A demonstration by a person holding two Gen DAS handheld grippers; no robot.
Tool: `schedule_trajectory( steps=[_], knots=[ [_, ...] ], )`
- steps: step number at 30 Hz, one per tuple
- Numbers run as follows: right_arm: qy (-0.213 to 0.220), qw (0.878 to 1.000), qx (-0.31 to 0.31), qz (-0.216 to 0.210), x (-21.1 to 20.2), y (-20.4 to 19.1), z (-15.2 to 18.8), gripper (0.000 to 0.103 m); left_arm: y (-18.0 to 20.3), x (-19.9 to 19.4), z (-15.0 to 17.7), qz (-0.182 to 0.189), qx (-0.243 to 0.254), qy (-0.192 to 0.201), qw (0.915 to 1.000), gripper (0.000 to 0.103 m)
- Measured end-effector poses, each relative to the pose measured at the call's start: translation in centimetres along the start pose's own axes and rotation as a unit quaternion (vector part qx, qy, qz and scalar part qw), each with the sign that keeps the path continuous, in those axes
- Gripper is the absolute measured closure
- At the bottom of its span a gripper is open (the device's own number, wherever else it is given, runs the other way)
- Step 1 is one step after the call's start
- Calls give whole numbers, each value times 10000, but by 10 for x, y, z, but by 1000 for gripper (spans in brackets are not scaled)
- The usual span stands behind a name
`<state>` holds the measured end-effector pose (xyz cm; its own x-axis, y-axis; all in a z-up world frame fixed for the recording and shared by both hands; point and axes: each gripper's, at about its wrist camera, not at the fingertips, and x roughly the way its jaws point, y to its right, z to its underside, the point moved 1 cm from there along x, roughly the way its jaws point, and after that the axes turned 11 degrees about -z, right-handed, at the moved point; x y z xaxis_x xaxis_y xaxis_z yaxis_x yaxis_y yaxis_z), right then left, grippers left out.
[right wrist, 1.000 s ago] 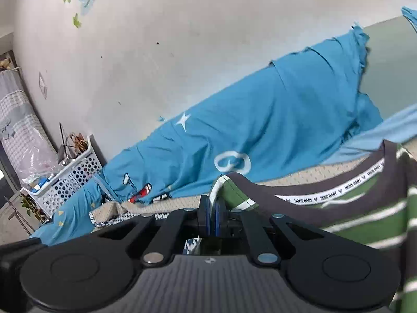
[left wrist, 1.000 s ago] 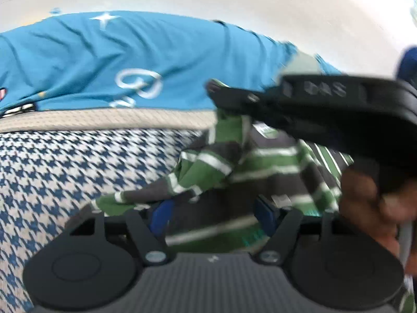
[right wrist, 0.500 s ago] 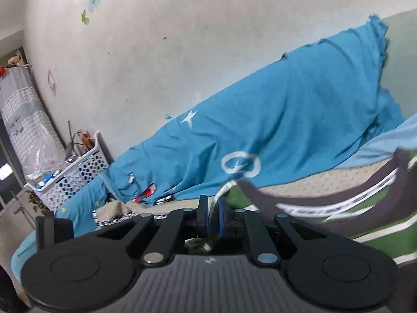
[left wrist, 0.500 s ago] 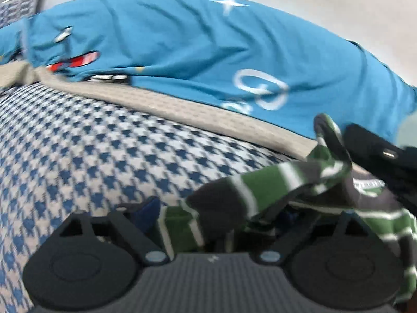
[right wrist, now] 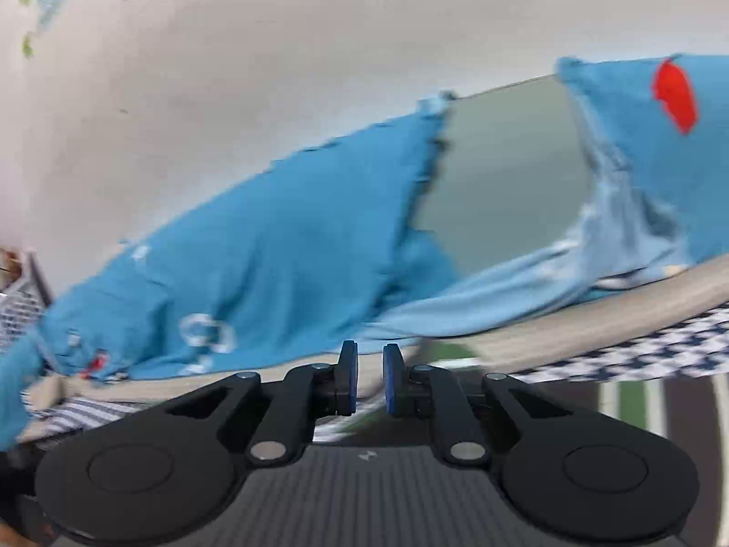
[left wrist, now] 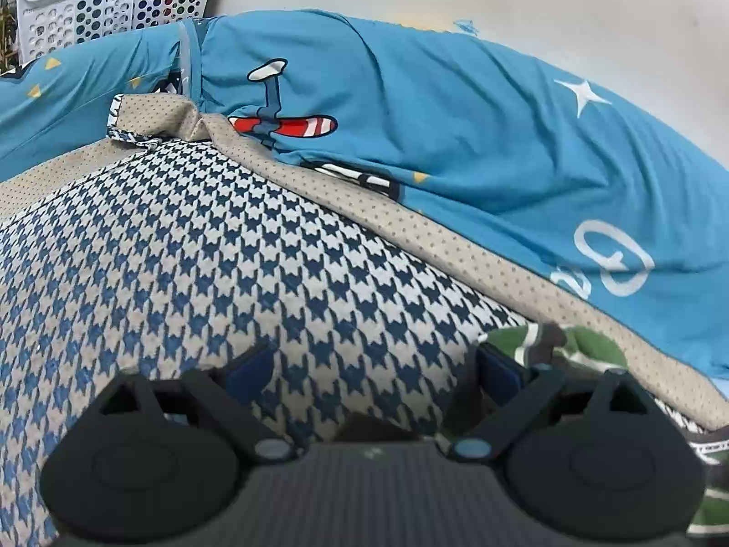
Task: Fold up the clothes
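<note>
The green-striped shirt (left wrist: 587, 346), which lay between the left tongs (left wrist: 373, 371) a second ago, now sits just beside their right pad on the houndstooth bed cover (left wrist: 228, 250), near its far edge; those tongs stand wide open and empty. The right tongs (right wrist: 369, 378), then pinched on the collar, are parted with nothing between. Only the left view shows the white basket (left wrist: 114, 4), filled with items too small to tell; the blue sheet (right wrist: 273, 237) appears in both.
</note>
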<state>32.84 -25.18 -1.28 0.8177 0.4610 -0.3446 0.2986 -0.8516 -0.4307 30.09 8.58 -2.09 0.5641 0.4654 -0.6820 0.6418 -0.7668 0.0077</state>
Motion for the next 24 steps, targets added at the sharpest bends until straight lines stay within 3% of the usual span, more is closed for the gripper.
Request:
schedule_trajectory(
  steps=[7, 10, 18, 20, 24],
  knots=[
    [-134, 9976, 96, 676, -6, 32, 2, 90, 4, -13, -1, -129, 114, 317, 9993, 7],
    [-199, 9956, -41, 917, -9, 42, 4, 85, 2, -18, -3, -295, 86, 477, 9984, 4],
    [-314, 9866, 76, 1600, -35, 80, 0, 81, -24, -13, -13, -752, -216, 505, 9957, 4],
    [-355, 9838, 144, 1752, -47, 90, -3, 78, -34, -15, -17, -740, -452, 487, 9950, 4],
    [-454, 9806, 430, 1859, -71, 107, -6, 76, -36, -26, -18, -281, -478, 399, 9977, 4]
  ],
)
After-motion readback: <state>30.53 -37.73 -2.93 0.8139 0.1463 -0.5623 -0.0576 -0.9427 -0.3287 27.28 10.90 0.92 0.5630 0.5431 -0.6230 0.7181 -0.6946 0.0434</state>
